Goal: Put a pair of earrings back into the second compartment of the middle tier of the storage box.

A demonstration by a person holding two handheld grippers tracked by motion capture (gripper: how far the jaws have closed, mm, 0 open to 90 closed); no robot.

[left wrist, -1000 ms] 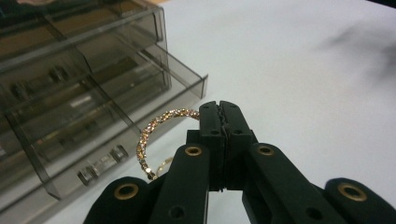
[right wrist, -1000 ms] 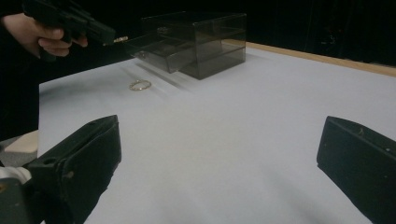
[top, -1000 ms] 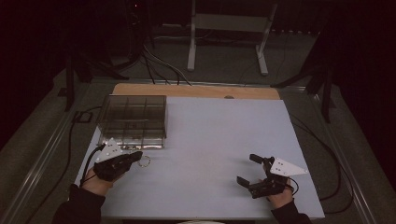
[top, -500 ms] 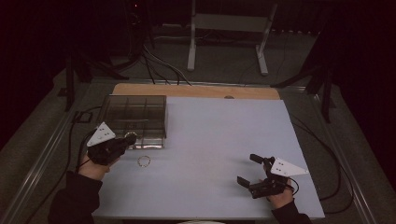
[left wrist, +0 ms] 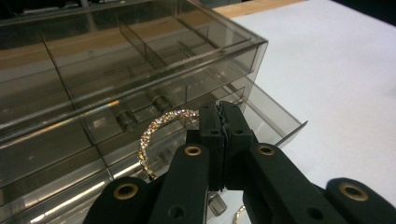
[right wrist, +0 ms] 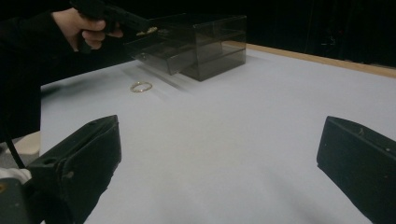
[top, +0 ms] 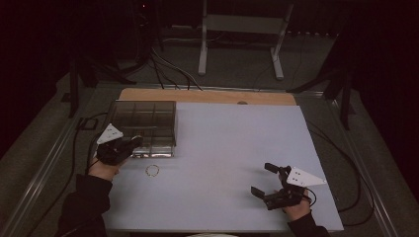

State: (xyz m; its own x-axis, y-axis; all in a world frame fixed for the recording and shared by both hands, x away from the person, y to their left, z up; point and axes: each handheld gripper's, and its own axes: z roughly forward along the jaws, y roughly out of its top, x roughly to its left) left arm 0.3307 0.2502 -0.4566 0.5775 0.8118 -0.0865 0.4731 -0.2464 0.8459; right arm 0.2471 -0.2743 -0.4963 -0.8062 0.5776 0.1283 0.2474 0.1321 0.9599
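Note:
A smoky clear drawer box (top: pixel 146 118) stands at the table's far left, its lower drawer (left wrist: pixel 275 116) pulled out. My left gripper (top: pixel 134 143) hovers at the box's front, shut on a sparkling gold bracelet (left wrist: pixel 154 130) that hangs to the left of the jaws over the open drawer. The right gripper view shows the same box (right wrist: pixel 210 37), the left gripper (right wrist: pixel 140 23) and the held bracelet (right wrist: pixel 147 31). A second gold bracelet (top: pixel 152 170) lies flat on the white table in front of the box. My right gripper (top: pixel 264 179) rests near the front right, open, nothing between its jaws (right wrist: pixel 217 135).
The white tabletop (top: pixel 237 138) has a wooden strip (top: pixel 207 96) along its far edge. Cables (top: pixel 79 143) trail off the left side onto the floor. A white stand (top: pixel 239 44) stands beyond the table.
My left gripper has lifted from the table near the loose bracelet and moved back toward the box front, carrying its bracelet. The right gripper has not moved.

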